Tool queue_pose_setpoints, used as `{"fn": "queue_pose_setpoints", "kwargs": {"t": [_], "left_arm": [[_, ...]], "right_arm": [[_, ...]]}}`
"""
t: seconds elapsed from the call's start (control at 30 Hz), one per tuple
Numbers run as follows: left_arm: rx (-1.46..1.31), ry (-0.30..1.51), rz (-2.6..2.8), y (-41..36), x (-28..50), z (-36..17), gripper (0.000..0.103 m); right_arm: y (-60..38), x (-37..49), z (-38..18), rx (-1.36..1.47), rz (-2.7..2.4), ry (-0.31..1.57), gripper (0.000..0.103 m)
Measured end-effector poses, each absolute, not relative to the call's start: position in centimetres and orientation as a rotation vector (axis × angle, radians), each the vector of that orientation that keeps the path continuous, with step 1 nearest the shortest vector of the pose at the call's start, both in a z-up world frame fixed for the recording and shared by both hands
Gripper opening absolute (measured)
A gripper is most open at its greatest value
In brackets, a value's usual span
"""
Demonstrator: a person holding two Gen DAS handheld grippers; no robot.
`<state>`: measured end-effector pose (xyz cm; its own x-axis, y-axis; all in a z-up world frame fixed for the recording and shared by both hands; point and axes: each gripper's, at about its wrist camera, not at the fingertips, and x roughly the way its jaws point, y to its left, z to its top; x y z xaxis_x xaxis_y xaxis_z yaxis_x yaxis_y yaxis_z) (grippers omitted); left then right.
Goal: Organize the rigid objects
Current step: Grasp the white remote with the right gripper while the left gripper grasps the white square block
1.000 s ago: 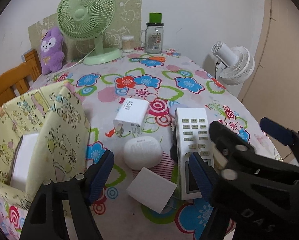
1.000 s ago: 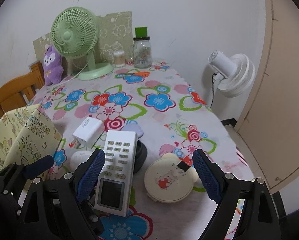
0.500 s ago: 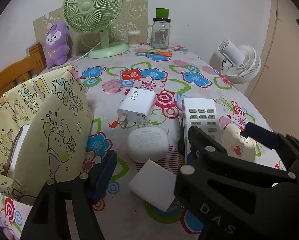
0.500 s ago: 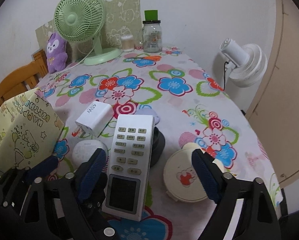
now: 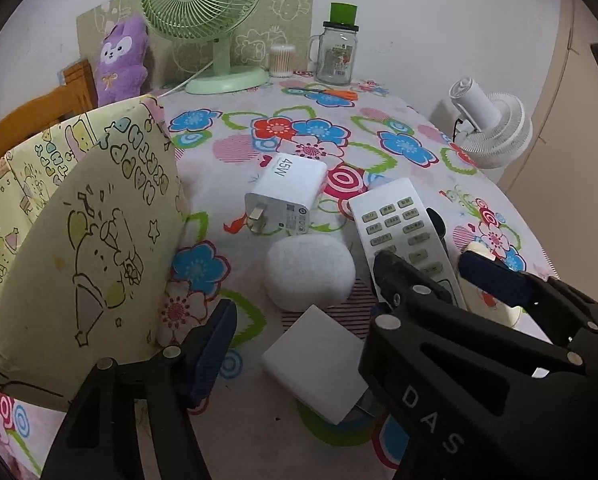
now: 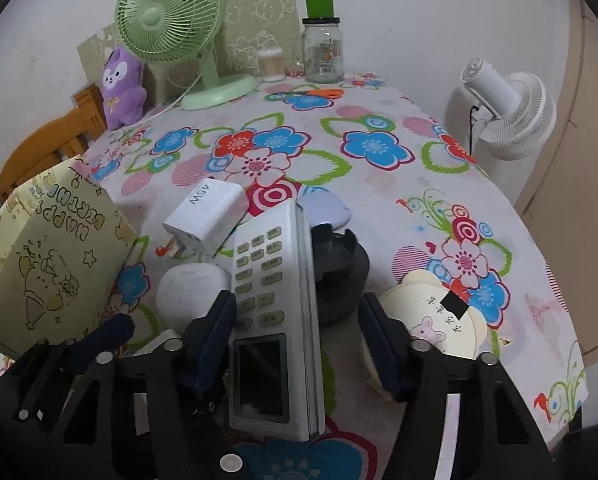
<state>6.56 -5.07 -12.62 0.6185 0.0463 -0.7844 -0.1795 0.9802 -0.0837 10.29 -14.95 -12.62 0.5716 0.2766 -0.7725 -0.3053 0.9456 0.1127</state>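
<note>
A white remote control (image 6: 275,300) leans tilted against a black round dish (image 6: 339,272). My right gripper (image 6: 297,336) straddles the remote's lower half with its jaws closing: the left pad touches the remote's edge and the right pad stands clear of it. In the left wrist view the right gripper (image 5: 443,276) covers my left gripper's right finger. My left gripper (image 5: 299,352) is closing around a flat white block (image 5: 315,364) without touching it. A white 45W charger (image 5: 285,196) and a white rounded case (image 5: 311,276) lie beyond. A yellow gift bag (image 5: 79,220) stands at the left.
A cream bear-shaped compact (image 6: 439,316) lies right of the right gripper. A green fan (image 6: 171,12), a purple plush (image 6: 123,80), a jar (image 6: 323,48) and orange scissors (image 6: 319,94) sit at the table's far end. A white fan (image 6: 507,116) stands beyond the right edge.
The right gripper came down and forward over the remote and its jaws narrowed a lot. The remote tipped up on one edge. The right gripper now hides the left gripper's right finger.
</note>
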Motion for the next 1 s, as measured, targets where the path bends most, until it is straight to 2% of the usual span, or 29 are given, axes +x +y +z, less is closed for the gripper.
{"fn": "queue_pose_setpoints", "kwargs": {"t": [0.13,0.47,0.63,0.73,0.83,1.0], "left_arm": [[-0.2,0.9,0.111,-4.8,6.2,-12.7,0.071],[-0.177,0.897,0.109,-5.2,5.5,-12.6,0.071],[-0.149,0.889,0.111,-5.8,5.3,-12.7,0.071],[-0.138,0.915,0.102,-6.0,5.3,-13.3,0.07],[-0.127,0.917,0.105,-6.3,5.3,-13.8,0.063],[-0.126,0.912,0.099,-6.2,5.5,-13.8,0.061]], "right_arm": [[-14.9,10.1,-12.5,-0.011,0.377,0.904,0.044],[-15.4,8.8,-12.0,-0.033,0.339,0.88,0.039],[-16.2,8.2,-11.5,-0.037,0.31,0.857,0.03],[-16.4,8.0,-11.8,-0.055,0.291,0.858,0.03],[-16.8,8.0,-11.7,-0.033,0.296,0.864,0.03],[-16.8,8.0,-11.8,-0.039,0.3,0.861,0.032]]}}
